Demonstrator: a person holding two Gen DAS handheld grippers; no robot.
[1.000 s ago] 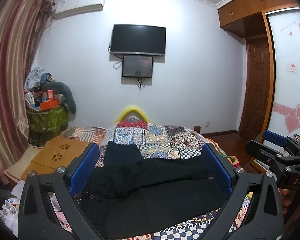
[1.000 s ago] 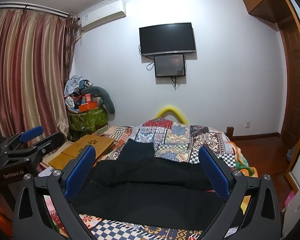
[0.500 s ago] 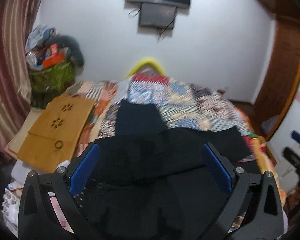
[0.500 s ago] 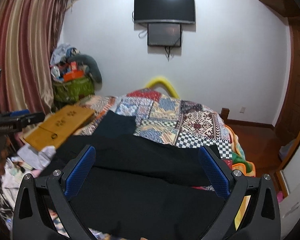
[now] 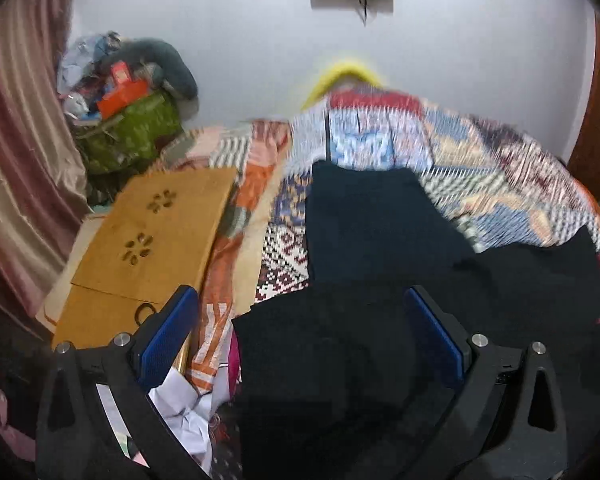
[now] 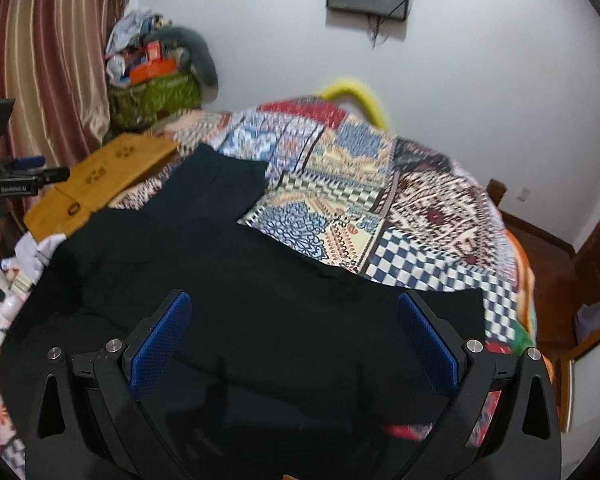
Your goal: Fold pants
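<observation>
Black pants (image 5: 332,344) lie spread across the near end of a bed, also seen in the right wrist view (image 6: 260,280). A folded dark garment (image 5: 364,216) lies just beyond them, also in the right wrist view (image 6: 216,184). My left gripper (image 5: 300,328) is open and empty, above the pants' left end near the bed's left edge. My right gripper (image 6: 294,332) is open and empty, above the middle of the pants. The left gripper (image 6: 20,180) shows at the left edge of the right wrist view.
A patchwork quilt (image 6: 380,208) covers the bed. A wooden folding board (image 5: 148,240) lies left of the bed, with papers (image 5: 184,408) below it. A green basket of clutter (image 5: 128,128) stands by the curtain. A wooden door and floor are right (image 6: 540,248).
Both grippers have tilted down and moved closer to the pants. The left one has shifted toward the bed's left edge. Both stay open.
</observation>
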